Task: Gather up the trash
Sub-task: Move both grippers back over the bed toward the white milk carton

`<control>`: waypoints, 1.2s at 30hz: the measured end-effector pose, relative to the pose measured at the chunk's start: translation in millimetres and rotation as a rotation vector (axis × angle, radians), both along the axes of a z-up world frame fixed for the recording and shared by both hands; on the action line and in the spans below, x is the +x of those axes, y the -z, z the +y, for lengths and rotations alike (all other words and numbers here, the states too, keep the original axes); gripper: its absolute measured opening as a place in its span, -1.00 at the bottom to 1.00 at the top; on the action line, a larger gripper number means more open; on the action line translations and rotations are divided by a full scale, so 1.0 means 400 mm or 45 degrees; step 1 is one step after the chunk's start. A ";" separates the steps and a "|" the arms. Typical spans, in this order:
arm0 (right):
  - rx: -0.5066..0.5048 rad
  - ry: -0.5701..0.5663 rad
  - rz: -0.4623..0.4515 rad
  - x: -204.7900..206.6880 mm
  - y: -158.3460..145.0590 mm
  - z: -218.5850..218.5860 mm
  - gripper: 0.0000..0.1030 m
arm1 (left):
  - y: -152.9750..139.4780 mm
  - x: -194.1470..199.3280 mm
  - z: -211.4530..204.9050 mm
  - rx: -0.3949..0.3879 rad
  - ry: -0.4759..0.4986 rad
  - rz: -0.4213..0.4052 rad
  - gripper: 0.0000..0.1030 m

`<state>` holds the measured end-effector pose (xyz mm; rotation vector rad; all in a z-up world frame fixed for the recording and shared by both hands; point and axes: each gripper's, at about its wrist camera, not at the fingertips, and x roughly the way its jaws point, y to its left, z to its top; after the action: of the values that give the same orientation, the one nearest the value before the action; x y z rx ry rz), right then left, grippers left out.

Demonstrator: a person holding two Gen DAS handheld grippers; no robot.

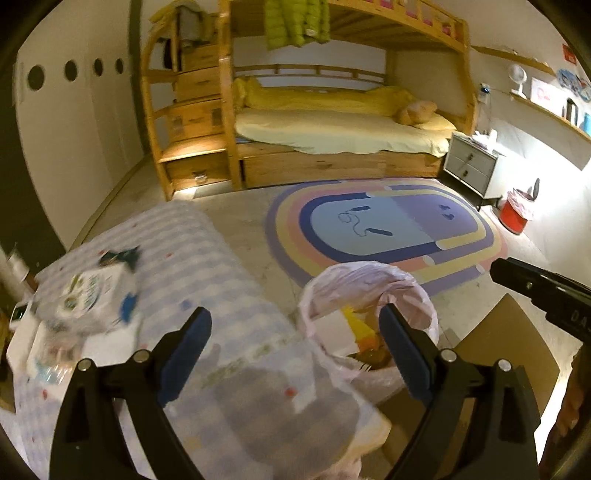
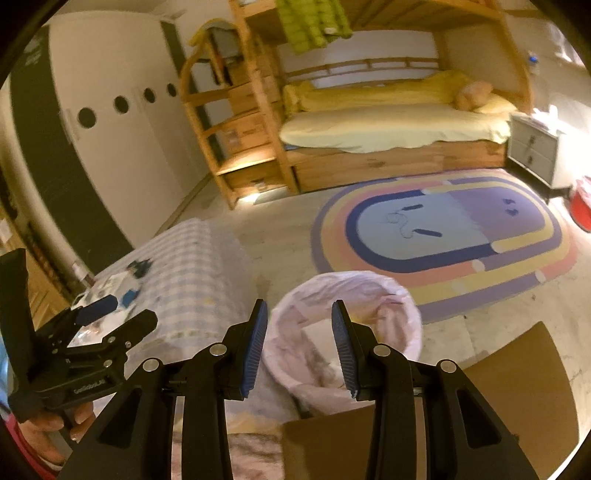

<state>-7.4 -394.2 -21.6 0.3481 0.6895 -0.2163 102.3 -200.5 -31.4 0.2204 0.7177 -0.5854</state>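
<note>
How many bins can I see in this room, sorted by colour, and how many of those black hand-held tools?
Pink-lined bin: 1
Red bin: 1
Black hand-held tools: 2, left tool and right tool
Total: 4

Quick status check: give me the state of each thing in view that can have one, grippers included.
left gripper: open, nothing between fingers
right gripper: part open, empty
lined bin: open, trash inside
red bin: lined, open
nightstand: drawers shut
green jacket: hanging from upper bunk
</note>
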 end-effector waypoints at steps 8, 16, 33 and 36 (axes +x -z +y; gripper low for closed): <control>-0.022 -0.211 0.003 0.037 -0.032 0.167 -0.26 | -0.026 -0.033 0.190 -0.023 -0.152 -0.006 0.73; -0.079 -0.452 0.030 0.110 -0.038 0.381 -0.25 | -0.044 -0.035 0.391 -0.031 -0.359 -0.040 0.74; -0.172 -0.697 0.071 0.404 0.027 0.611 0.29 | 0.015 0.090 0.720 -0.003 -0.755 0.029 0.78; -0.188 -0.698 0.079 0.475 0.052 0.617 0.36 | 0.025 0.121 0.729 0.004 -0.771 0.036 0.78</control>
<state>182.7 -147.4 -42.3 0.0033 0.7995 0.2438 150.9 91.1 -41.5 -0.0091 0.7668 -0.0100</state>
